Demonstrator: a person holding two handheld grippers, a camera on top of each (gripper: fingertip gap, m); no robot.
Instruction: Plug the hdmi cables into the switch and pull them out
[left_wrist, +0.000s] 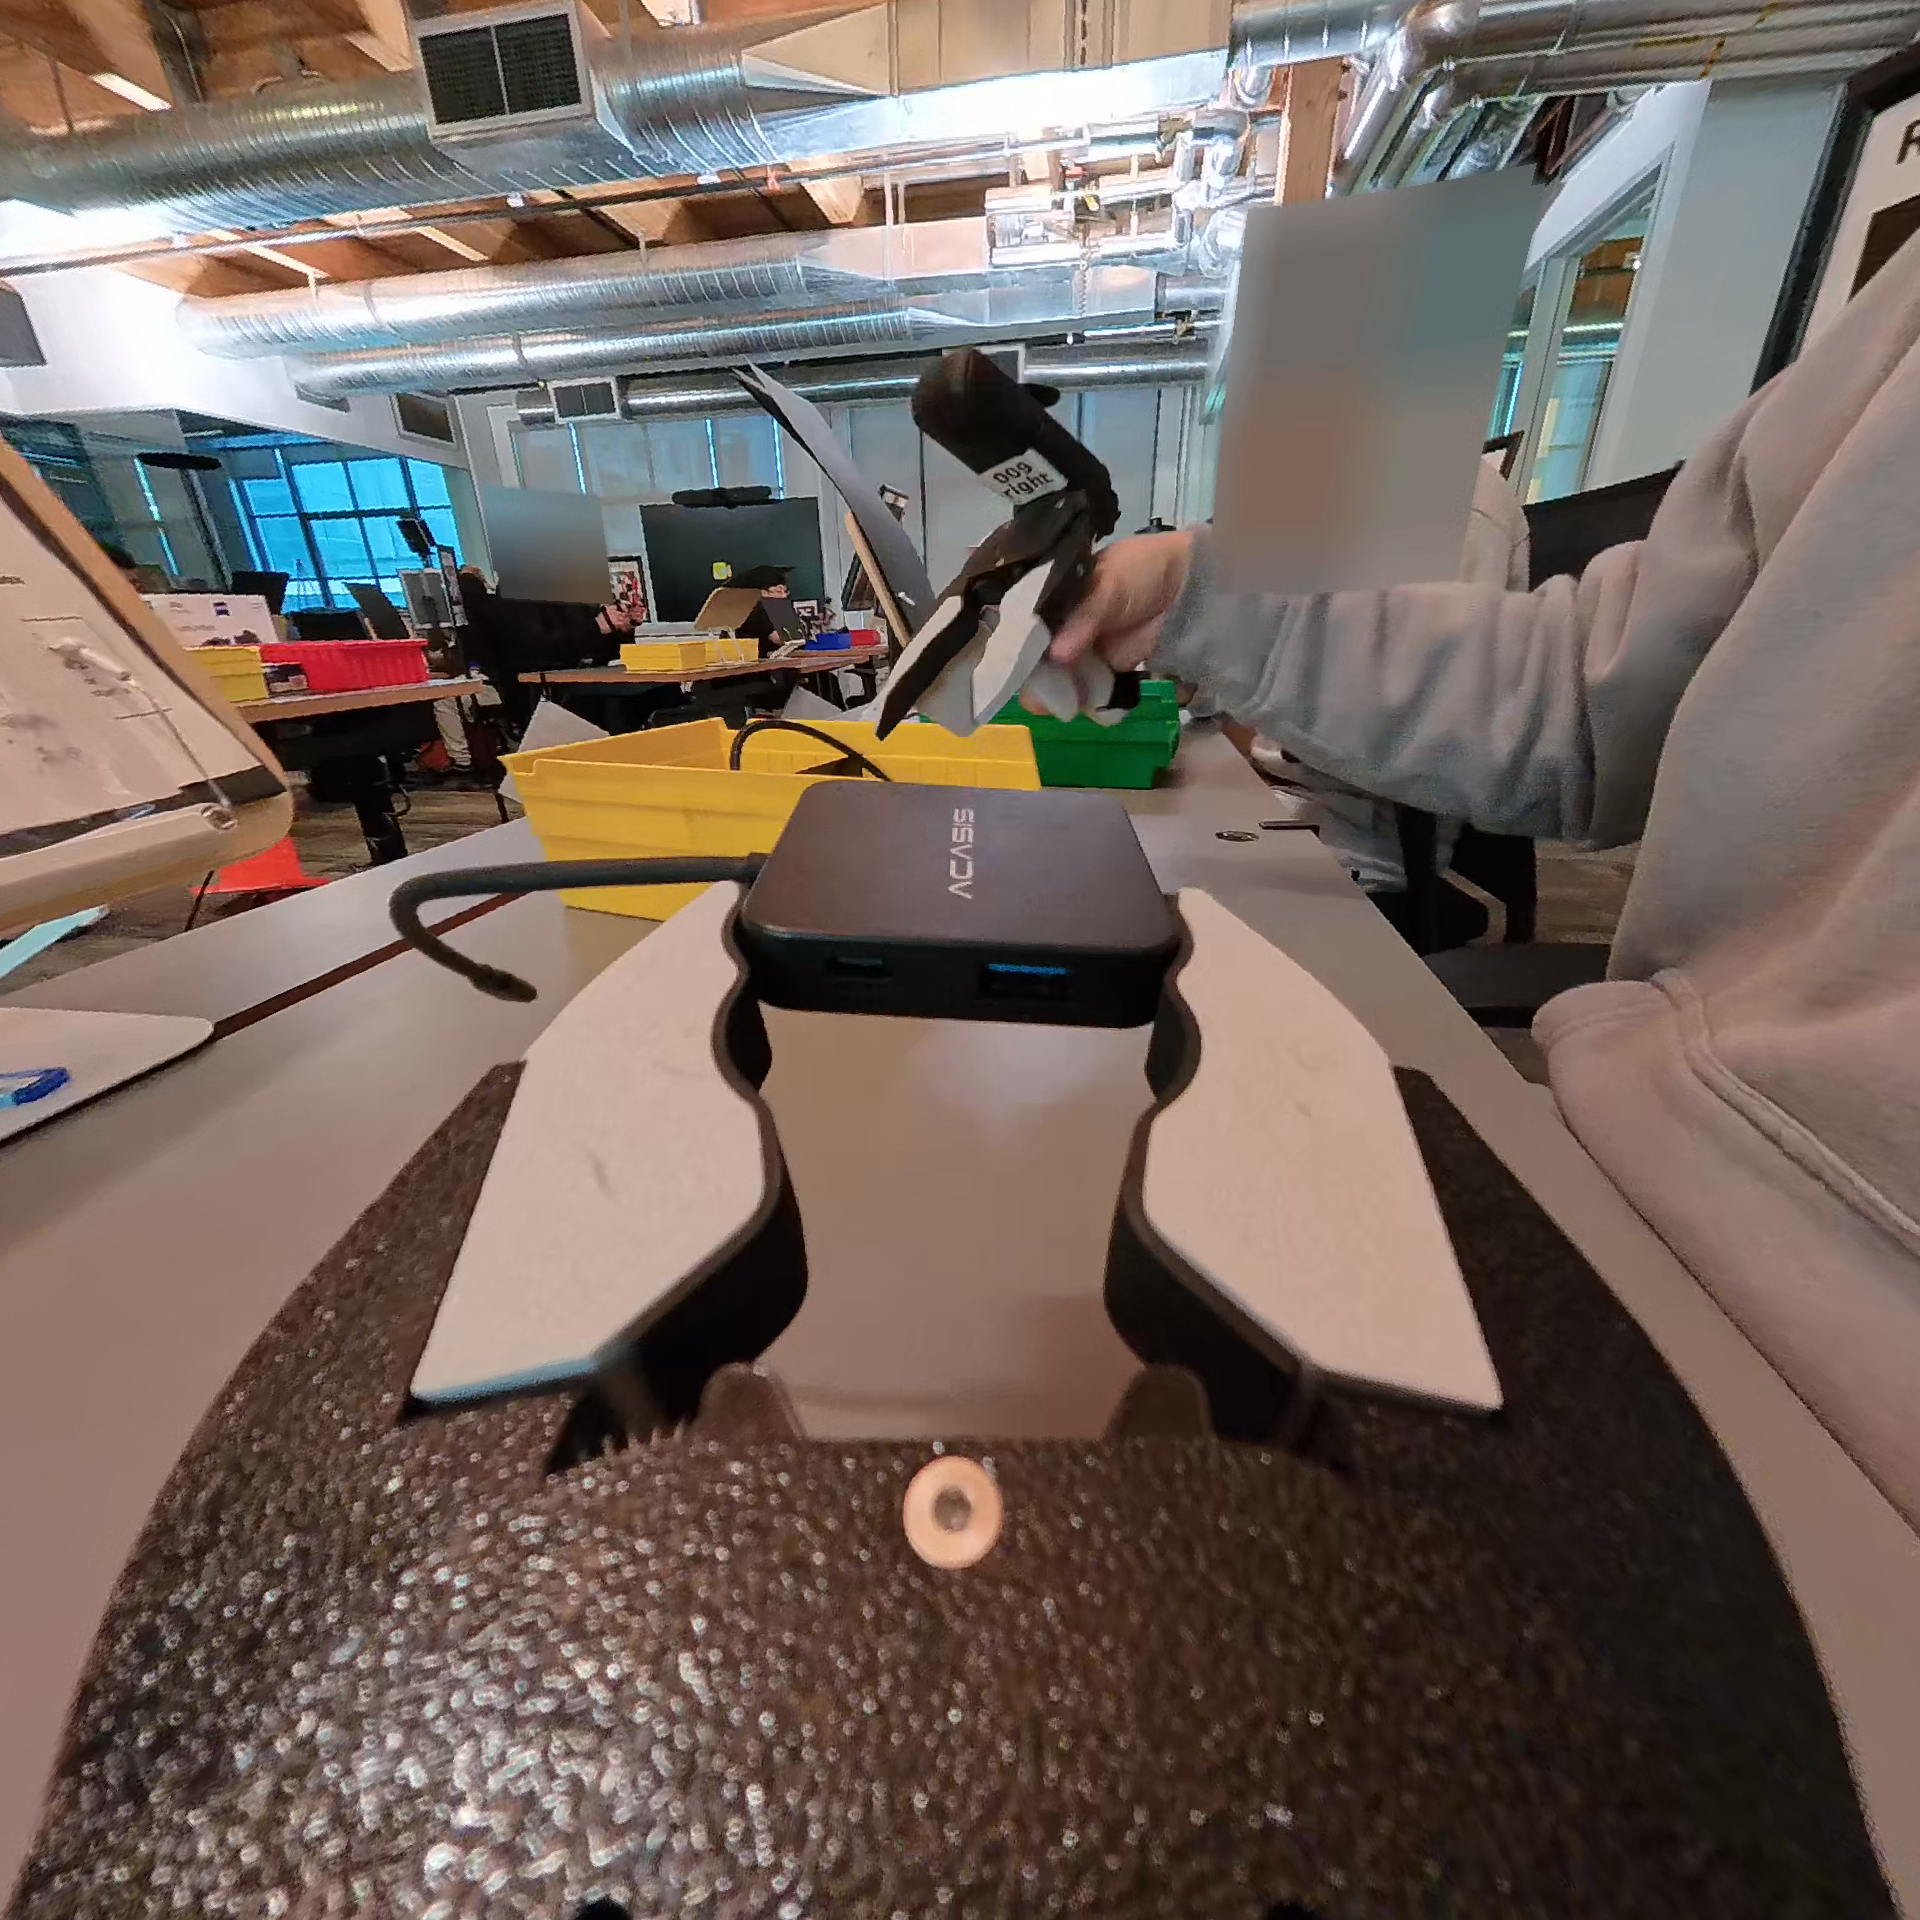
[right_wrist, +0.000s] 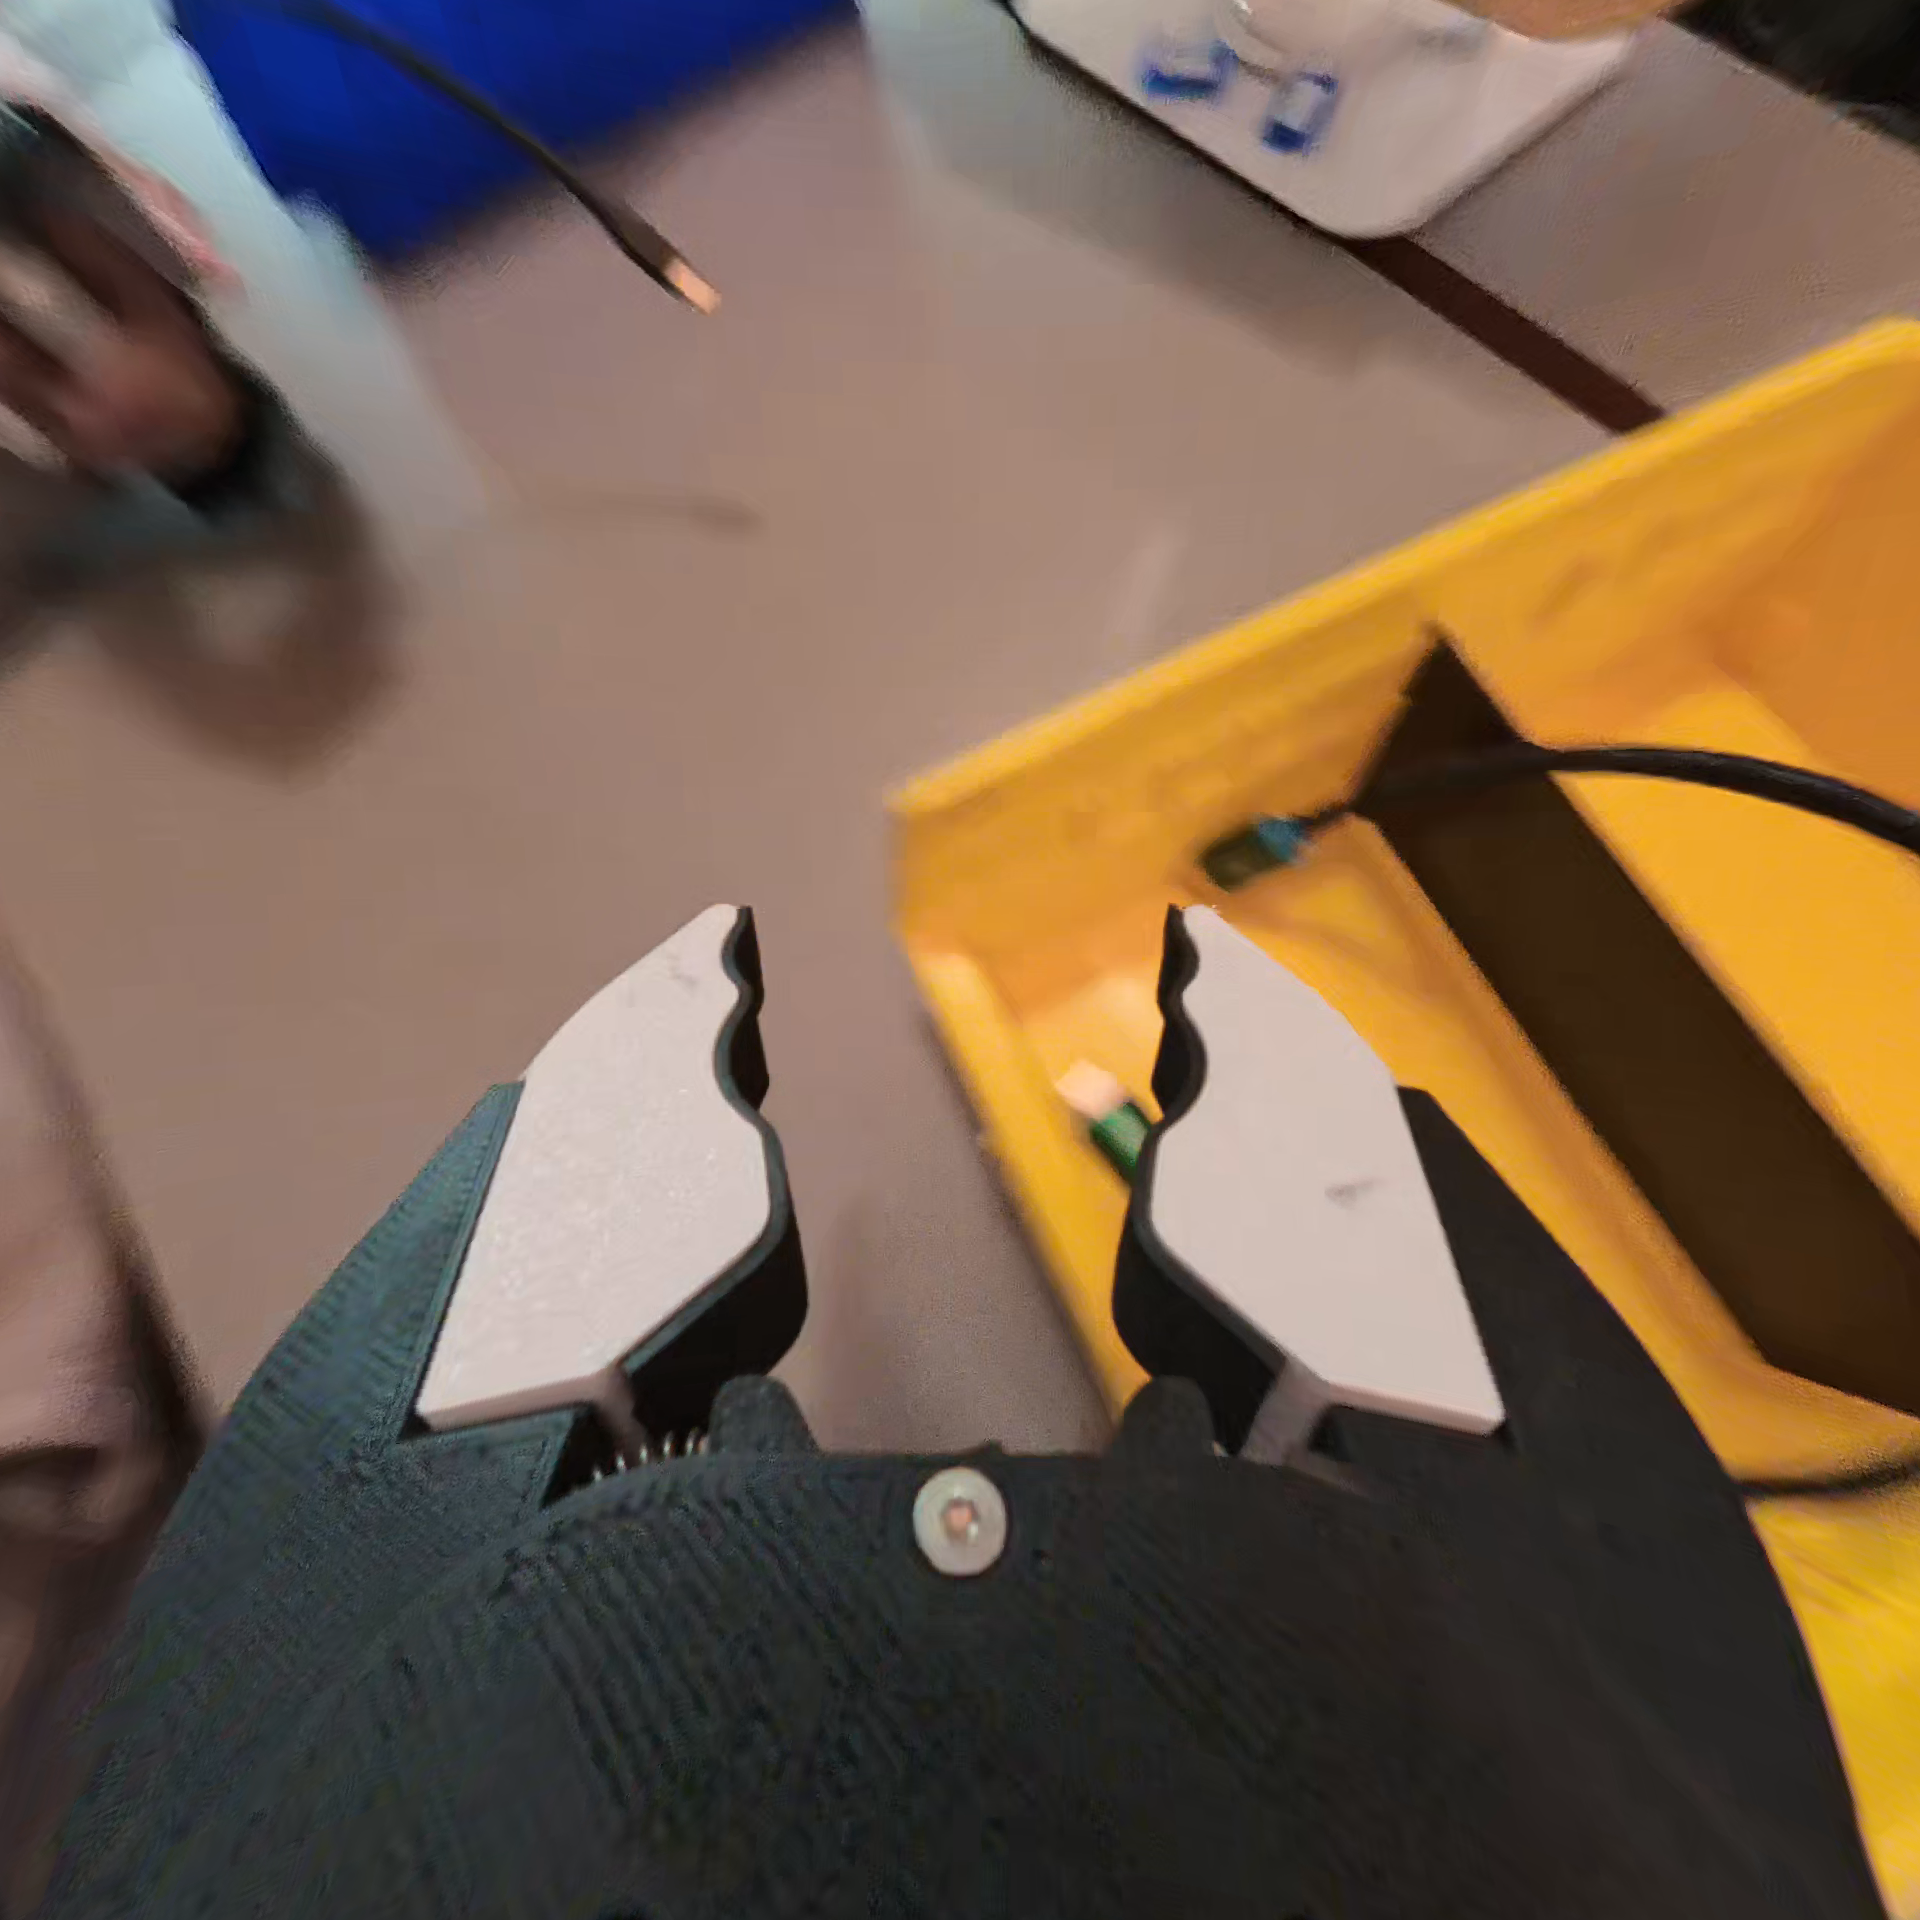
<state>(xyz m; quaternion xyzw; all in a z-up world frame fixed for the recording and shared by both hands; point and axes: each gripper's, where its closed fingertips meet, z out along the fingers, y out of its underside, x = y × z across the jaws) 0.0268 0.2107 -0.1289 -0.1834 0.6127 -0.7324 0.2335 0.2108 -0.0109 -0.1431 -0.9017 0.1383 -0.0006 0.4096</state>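
My left gripper (left_wrist: 956, 940) is shut on the black switch (left_wrist: 935, 862), gripping its two sides just above the grey table. The switch's short tail cable (left_wrist: 457, 914) curls to the left; its plug end also shows in the right wrist view (right_wrist: 681, 281). My right gripper (right_wrist: 961, 925) is open and empty, hovering over the near corner of a yellow bin (right_wrist: 1299, 665). In the bin lie a black cable (right_wrist: 1714, 774) with a blue-green plug (right_wrist: 1257, 847) and a second green plug (right_wrist: 1117, 1127). The right gripper also shows in the left wrist view (left_wrist: 925, 727), above the bin.
The yellow bin (left_wrist: 644, 810) stands right behind the switch, a green bin (left_wrist: 1101, 727) behind it. A black divider (right_wrist: 1558, 987) splits the yellow bin. A person's sleeve (left_wrist: 1403, 675) reaches in from the right. A white stand base (right_wrist: 1382, 135) sits at the table's far side.
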